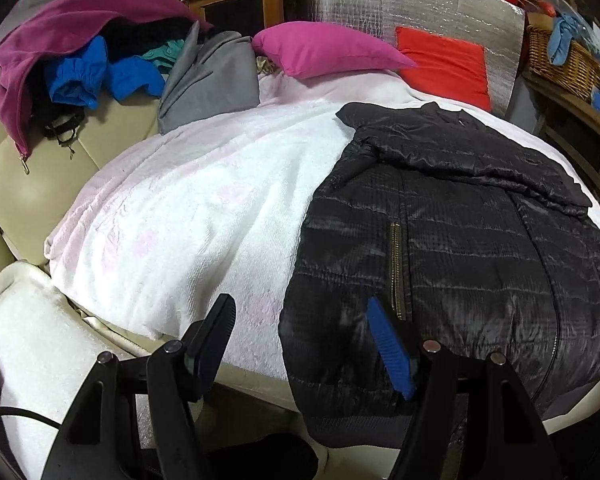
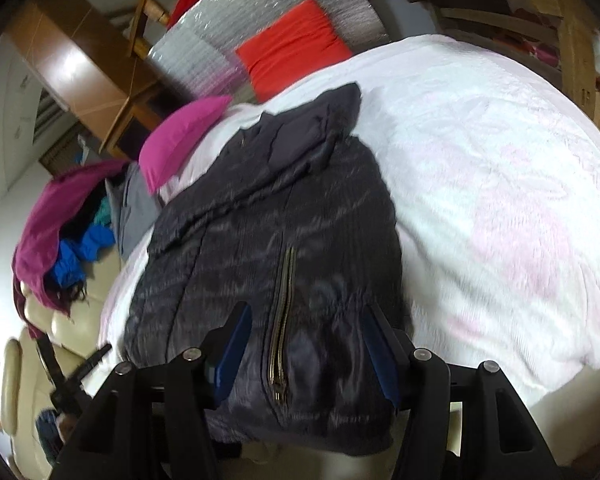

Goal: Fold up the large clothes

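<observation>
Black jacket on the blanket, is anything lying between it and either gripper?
Nothing visible. The black jacket lies bare on the white blanket, directly ahead of the open left gripper and right gripper. Pillows and other clothes sit well away.

A black quilted jacket (image 1: 452,240) lies spread on the white blanket (image 1: 188,216). The left tool (image 1: 302,344) hangs open above the jacket's near left edge. A pink pillow (image 1: 324,50) lies behind.

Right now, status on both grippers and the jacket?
Left gripper open, holding nothing. Right gripper open, jaws astride the black puffer jacket. Jacket part-folded on the white blanket, sleeve across the chest. Nothing in the way.
</observation>
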`<state>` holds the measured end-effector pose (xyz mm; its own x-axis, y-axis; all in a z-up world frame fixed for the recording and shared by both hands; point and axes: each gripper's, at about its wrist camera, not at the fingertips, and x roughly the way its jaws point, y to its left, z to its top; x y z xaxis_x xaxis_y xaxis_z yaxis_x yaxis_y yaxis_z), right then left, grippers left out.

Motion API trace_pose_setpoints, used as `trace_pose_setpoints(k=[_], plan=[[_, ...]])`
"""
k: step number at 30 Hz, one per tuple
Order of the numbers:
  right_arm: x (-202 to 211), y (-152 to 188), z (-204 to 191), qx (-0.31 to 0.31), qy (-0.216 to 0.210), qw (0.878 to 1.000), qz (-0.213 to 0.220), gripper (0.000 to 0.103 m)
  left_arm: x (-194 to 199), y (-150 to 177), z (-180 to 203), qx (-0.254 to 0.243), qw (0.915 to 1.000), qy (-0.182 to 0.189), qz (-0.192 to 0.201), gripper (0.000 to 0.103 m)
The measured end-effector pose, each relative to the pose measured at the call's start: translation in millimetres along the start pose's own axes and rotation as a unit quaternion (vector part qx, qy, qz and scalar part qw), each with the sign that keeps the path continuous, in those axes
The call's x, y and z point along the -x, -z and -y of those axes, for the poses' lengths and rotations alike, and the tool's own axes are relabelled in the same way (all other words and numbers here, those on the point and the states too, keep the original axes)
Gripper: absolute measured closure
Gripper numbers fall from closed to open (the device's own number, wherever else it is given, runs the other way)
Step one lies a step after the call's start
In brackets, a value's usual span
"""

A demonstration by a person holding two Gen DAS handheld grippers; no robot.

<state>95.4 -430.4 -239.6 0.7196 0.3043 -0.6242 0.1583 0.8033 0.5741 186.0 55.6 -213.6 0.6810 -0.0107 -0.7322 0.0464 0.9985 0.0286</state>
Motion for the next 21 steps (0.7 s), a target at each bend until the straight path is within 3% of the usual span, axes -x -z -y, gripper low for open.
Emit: trace_pose_setpoints(k=[11,21], plan=[[1,44,-15,0.047,0.020,0.997,-0.053,0.038,8,3,-2,-0.001,1.0000,-0.003,0.010,0.033],[-7,57,-12,0.058,0.050,0.994,-0.075,0.036,8,11,3,-0.006,1.0000,-0.004,-0.005,0.032]])
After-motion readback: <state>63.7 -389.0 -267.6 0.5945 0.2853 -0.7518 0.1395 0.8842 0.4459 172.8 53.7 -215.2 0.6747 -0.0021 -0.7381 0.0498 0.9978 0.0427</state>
